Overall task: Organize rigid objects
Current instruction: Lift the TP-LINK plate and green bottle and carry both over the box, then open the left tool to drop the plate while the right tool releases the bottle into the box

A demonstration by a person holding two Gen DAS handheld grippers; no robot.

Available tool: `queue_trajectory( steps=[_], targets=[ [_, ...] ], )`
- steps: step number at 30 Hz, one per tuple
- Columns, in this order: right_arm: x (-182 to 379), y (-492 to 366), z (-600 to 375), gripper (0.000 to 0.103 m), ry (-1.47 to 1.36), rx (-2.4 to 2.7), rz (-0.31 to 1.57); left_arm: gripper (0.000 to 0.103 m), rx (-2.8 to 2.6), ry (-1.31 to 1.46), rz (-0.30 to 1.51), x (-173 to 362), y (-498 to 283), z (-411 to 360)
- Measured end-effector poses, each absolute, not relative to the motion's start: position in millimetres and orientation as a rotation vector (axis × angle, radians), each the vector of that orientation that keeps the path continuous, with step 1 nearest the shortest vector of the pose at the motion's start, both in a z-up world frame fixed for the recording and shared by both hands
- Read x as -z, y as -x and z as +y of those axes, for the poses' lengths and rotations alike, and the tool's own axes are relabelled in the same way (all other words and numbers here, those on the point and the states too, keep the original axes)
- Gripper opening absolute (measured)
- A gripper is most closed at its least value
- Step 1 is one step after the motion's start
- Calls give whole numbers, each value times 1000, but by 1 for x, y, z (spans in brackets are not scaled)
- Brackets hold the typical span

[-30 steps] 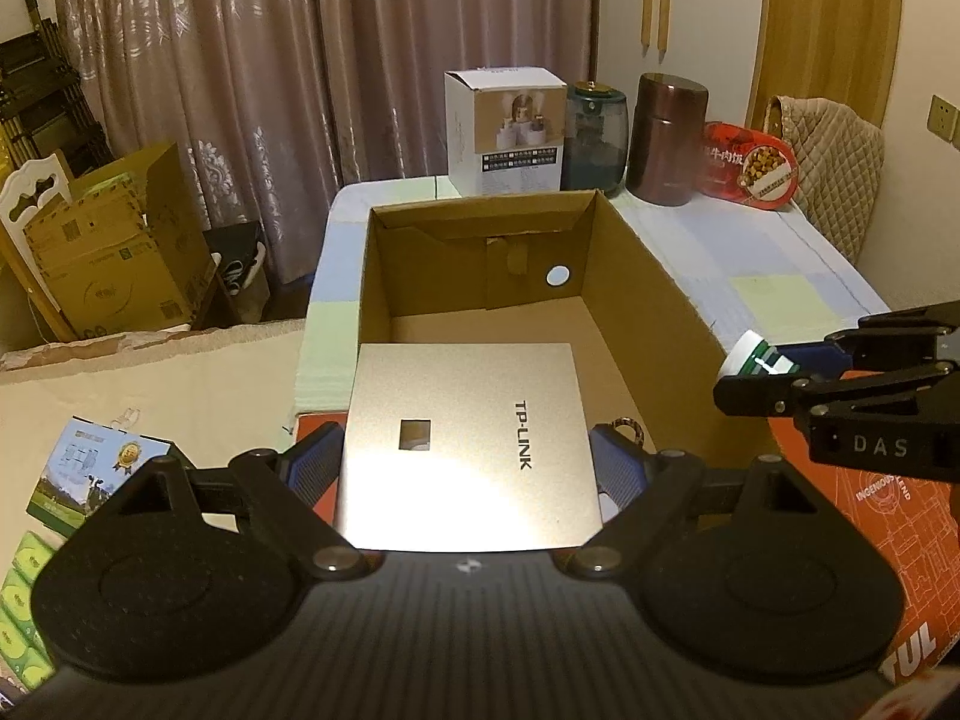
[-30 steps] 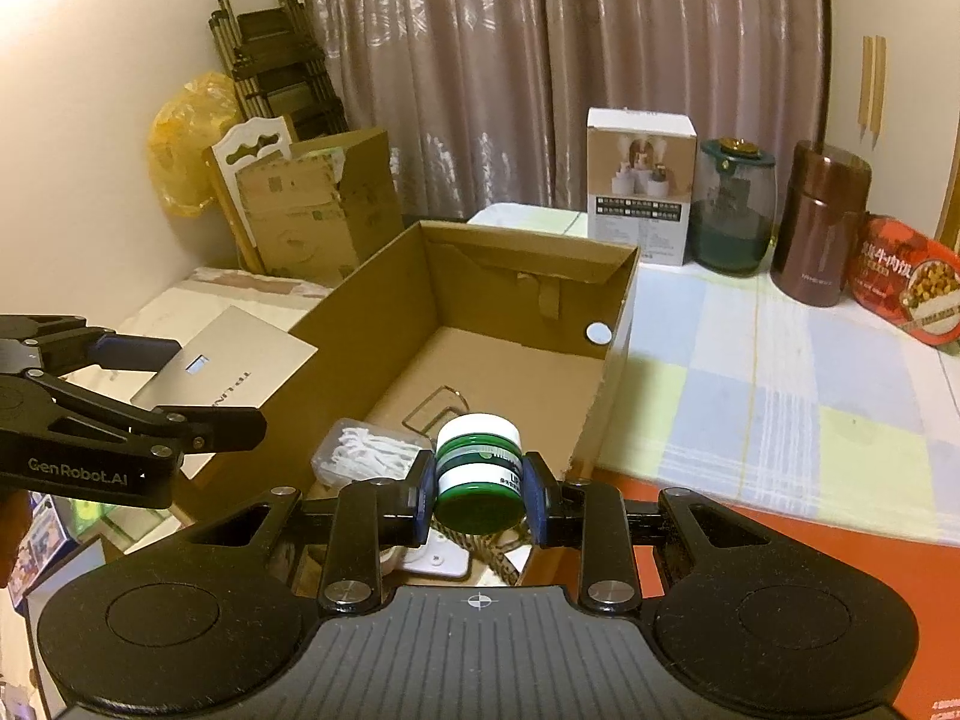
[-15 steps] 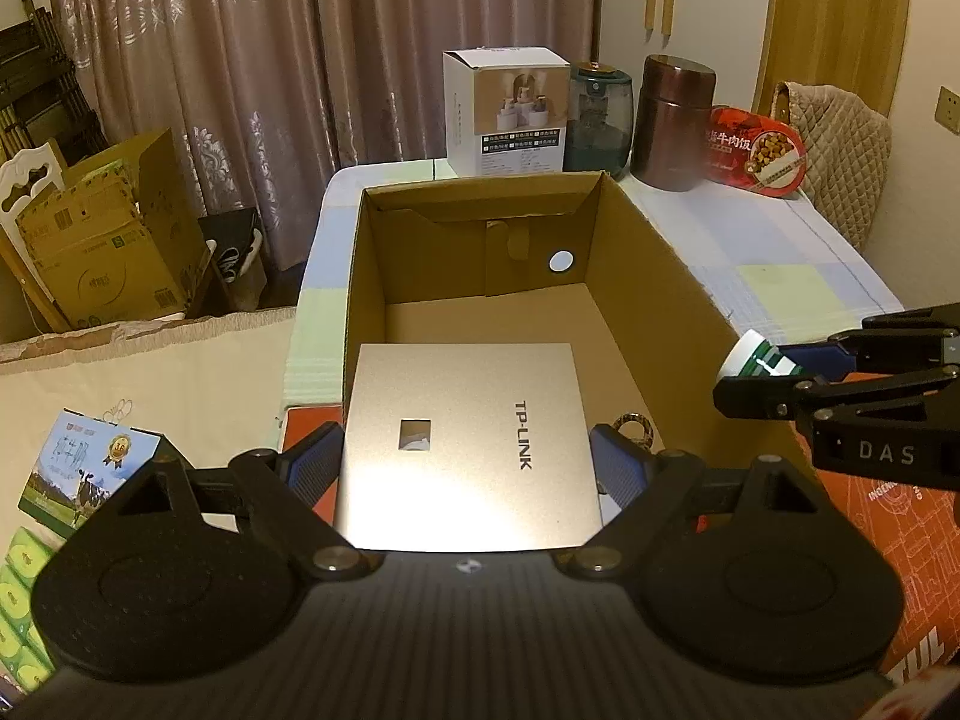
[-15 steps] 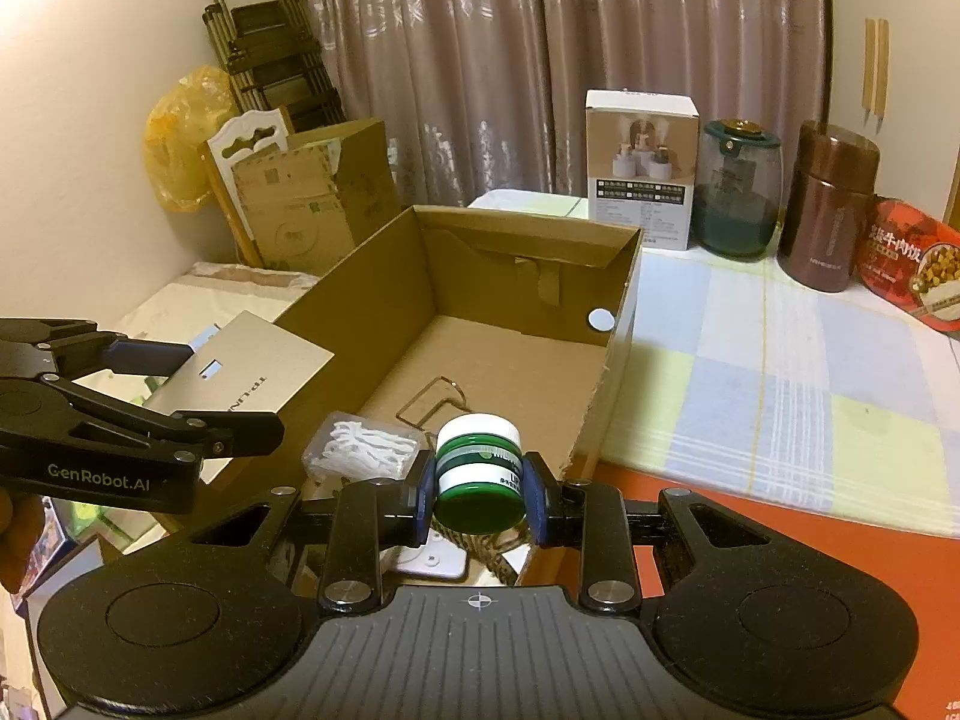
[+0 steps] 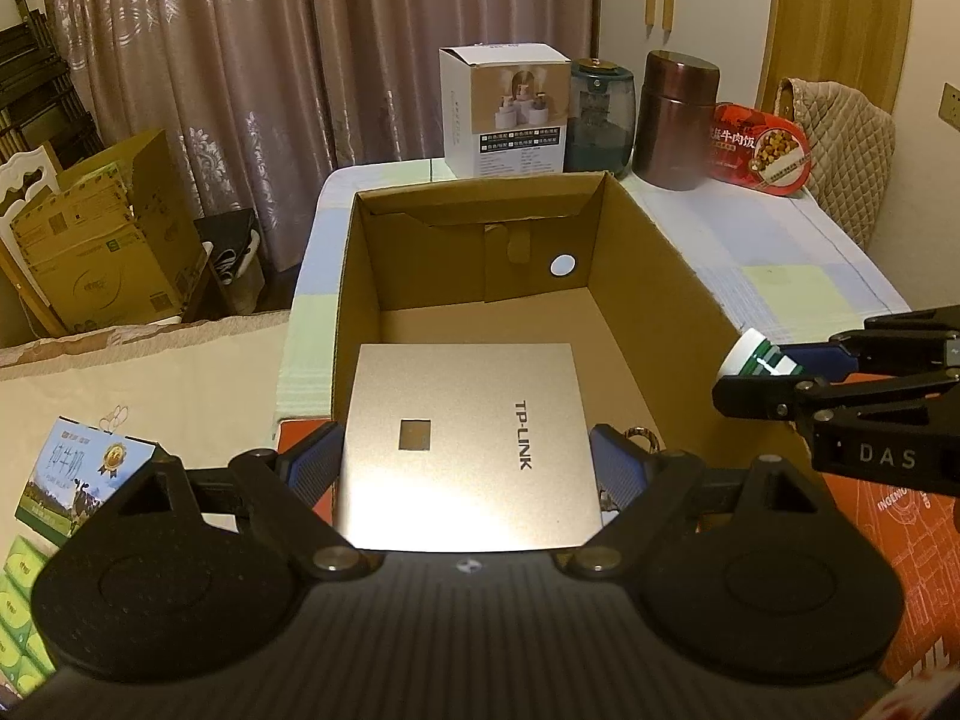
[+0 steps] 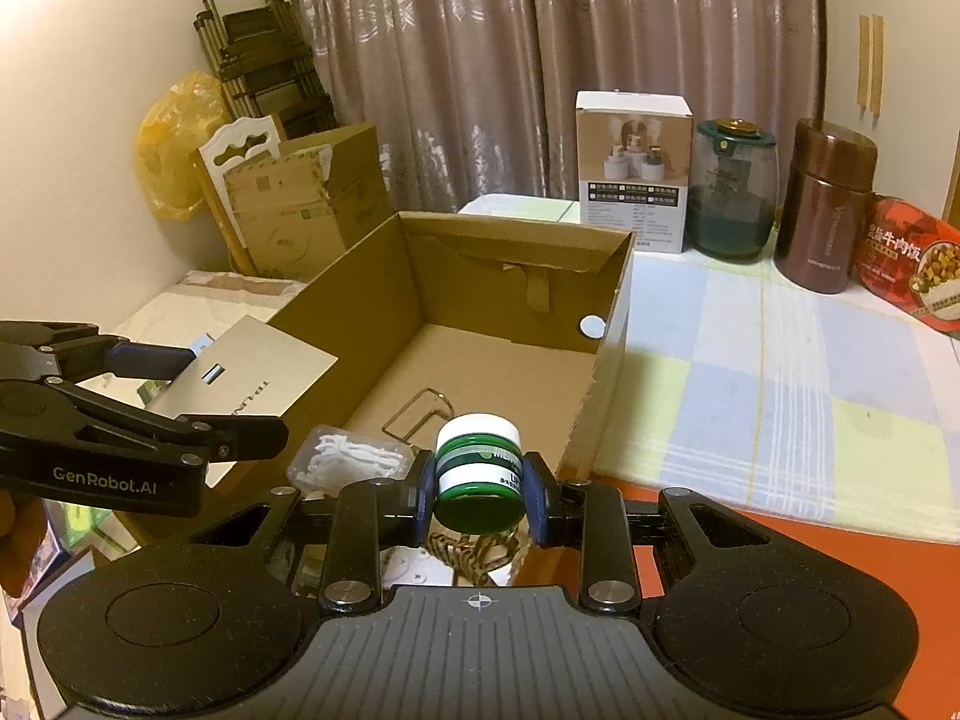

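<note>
One left gripper [image 5: 465,465] clasped one gold TP-LINK box [image 5: 462,444] over one open cardboard carton [image 5: 654,276]; one right gripper [image 6: 480,495] clenched one green-and-white jar [image 6: 478,471]. Two canisters [image 6: 732,192] stood behind.

The gold TP-LINK box [image 5: 462,444] hides most of the cardboard box [image 5: 654,276] floor in the left wrist view, and its near edge is lost behind the gripper body. The green jar [image 5: 757,355] shows only its white cap and a green band there — the rest sits behind the right gripper [image 5: 774,381]. In the right wrist view the small print on the jar [image 6: 478,468] is unreadable, and the striped item [image 6: 474,549] beneath it is mostly covered — what it is cannot be told.
</note>
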State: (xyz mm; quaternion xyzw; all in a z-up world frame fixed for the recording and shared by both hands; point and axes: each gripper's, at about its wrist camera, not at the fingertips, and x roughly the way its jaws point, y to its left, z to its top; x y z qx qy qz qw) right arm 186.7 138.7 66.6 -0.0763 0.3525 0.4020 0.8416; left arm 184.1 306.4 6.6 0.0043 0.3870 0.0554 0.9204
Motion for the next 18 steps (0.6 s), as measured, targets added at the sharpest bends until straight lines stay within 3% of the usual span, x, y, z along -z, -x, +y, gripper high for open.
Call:
queue_trajectory(
  steps=[18],
  targets=[
    [-66,-191,136,27,135,-855,749,85,-136,15,768,-10,-186,314]
  ],
)
